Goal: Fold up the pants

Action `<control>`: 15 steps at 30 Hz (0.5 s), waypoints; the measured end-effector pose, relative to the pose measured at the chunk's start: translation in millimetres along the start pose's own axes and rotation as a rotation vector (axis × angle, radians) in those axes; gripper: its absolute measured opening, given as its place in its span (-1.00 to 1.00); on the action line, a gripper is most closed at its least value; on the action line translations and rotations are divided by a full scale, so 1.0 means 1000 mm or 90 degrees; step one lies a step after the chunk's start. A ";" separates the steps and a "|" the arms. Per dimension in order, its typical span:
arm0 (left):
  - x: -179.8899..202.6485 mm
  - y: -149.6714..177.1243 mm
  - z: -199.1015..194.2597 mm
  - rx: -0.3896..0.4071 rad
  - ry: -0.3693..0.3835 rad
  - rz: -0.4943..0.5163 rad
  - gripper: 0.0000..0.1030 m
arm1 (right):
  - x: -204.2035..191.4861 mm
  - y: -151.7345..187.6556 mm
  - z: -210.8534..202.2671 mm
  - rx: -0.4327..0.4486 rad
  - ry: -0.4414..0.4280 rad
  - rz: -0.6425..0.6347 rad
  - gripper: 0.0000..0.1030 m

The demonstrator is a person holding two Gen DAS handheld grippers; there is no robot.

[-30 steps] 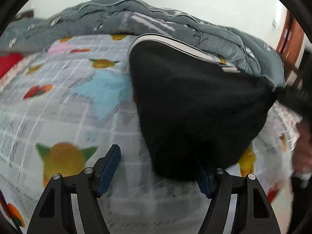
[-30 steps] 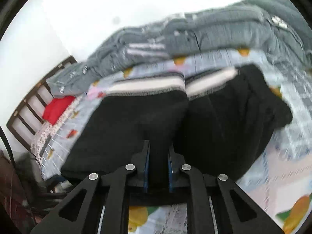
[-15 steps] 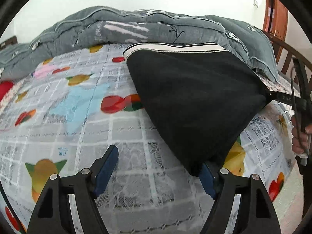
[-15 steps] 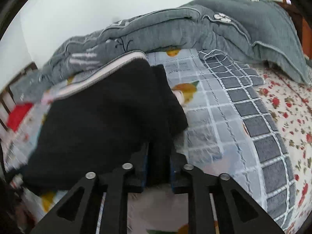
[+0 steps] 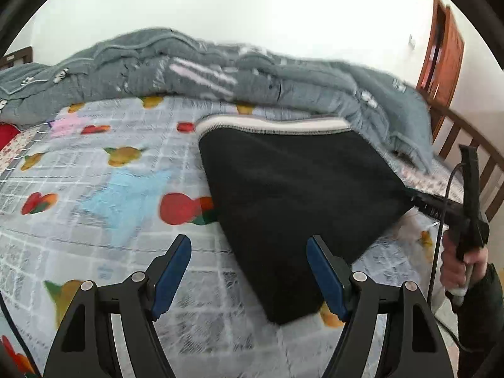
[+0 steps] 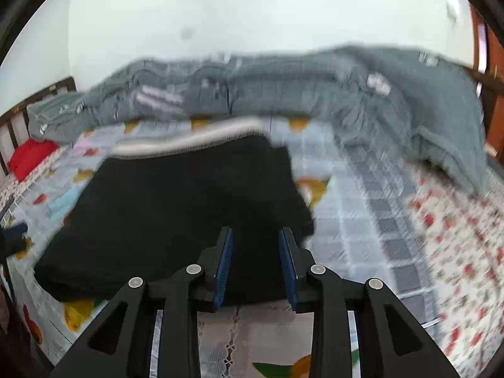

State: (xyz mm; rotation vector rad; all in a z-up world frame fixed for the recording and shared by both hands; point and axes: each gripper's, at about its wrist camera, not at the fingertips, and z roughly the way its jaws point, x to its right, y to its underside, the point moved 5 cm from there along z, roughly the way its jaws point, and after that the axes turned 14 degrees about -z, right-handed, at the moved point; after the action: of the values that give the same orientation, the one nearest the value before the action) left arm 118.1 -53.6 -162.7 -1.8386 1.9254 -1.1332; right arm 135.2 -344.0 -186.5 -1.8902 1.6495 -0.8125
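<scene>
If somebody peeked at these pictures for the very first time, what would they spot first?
Probably the black pants, folded flat in the middle of the bed with their white waistband toward the far side. Next comes the colourful fruit-print bedsheet under them, and the big grey quilt bunched along the far edge. The right gripper sits at the pants' near edge, its jaws just opened off the cloth.

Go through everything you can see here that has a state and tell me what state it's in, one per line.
black pants: folded, lying flat on the bed sheet.
left gripper: open, holding nothing.
right gripper: open, its jaws have just been opening, the pants' edge between them, unpinched.
grey quilt: bunched up behind the pants.
</scene>
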 end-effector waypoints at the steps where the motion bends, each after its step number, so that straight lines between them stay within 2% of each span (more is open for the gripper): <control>1: 0.002 0.006 0.014 -0.023 -0.028 0.016 0.44 | 0.001 0.007 0.010 -0.021 -0.005 0.009 -0.42; 3: 0.004 0.023 0.035 -0.057 -0.070 0.048 0.50 | -0.001 0.008 0.006 -0.013 0.001 0.006 -0.42; 6: 0.007 0.016 0.028 -0.041 -0.035 0.058 0.48 | 0.000 -0.007 -0.008 -0.007 0.006 -0.026 -0.38; 8: 0.005 -0.007 0.023 -0.021 -0.018 0.043 0.48 | 0.010 -0.019 -0.016 0.021 0.003 -0.016 -0.13; 9: 0.003 -0.021 0.024 -0.008 -0.027 0.030 0.48 | 0.017 -0.027 -0.017 0.033 0.005 -0.009 0.20; 10: 0.000 -0.039 0.028 -0.006 -0.040 0.019 0.47 | 0.021 -0.032 -0.016 0.036 0.009 -0.004 0.34; 13: -0.007 -0.083 0.047 0.005 -0.060 0.008 0.44 | 0.039 -0.048 -0.001 0.026 0.020 0.021 0.34; 15: -0.011 -0.104 0.064 0.006 -0.069 0.008 0.42 | 0.050 -0.052 0.014 0.006 -0.004 0.054 0.31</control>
State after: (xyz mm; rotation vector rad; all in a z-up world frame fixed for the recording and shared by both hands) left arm 238.6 -56.6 -139.3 -1.8411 1.8649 -1.0148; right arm 185.6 -385.9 -154.1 -1.8009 1.7067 -0.7776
